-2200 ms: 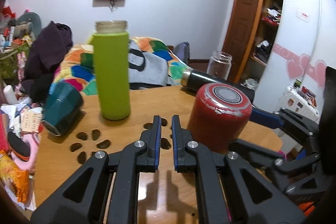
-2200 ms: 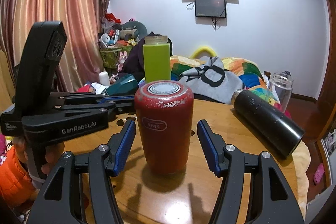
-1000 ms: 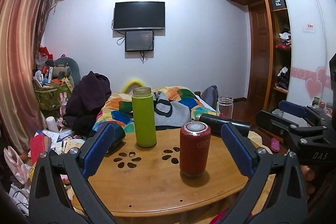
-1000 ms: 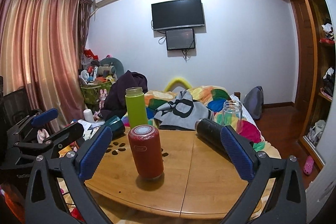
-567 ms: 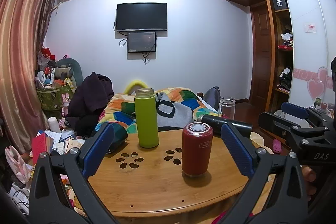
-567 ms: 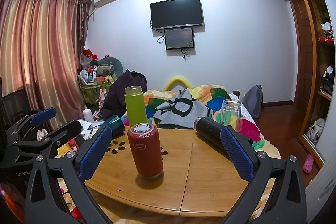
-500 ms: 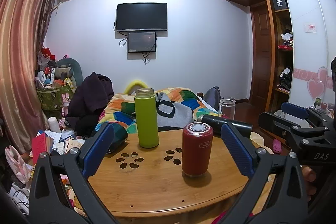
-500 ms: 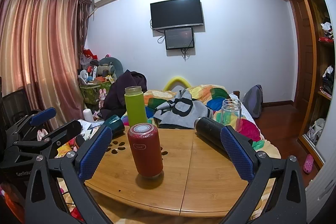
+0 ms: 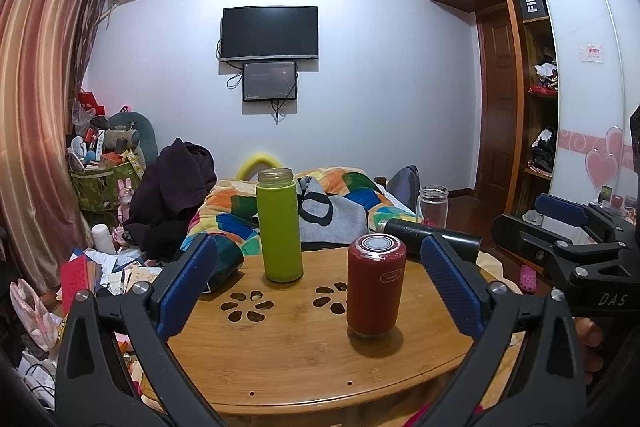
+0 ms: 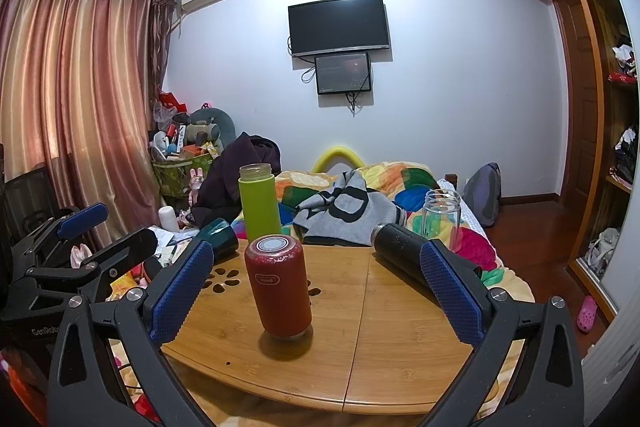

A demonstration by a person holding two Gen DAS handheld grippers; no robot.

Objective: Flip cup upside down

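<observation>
A red cup (image 9: 375,285) stands upside down on the round wooden table (image 9: 304,355), its flat base up; it also shows in the right wrist view (image 10: 279,287). My left gripper (image 9: 318,287) is open wide and empty, held back from the table's near edge. My right gripper (image 10: 316,291) is open wide and empty too, back from the table, with the red cup between its fingers in view but far ahead. Each gripper shows at the edge of the other's view.
A tall green bottle (image 9: 279,231) stands behind the red cup. A black flask (image 10: 404,257) lies at the right, a dark teal cup (image 10: 218,235) lies at the left, and a clear glass jar (image 10: 442,213) stands at the far right edge. A bed with a bright quilt (image 9: 340,199) lies beyond.
Both grippers have pulled well back from the red cup and opened wide; the left was shut 2.2 s ago. In the last half second nothing has moved.
</observation>
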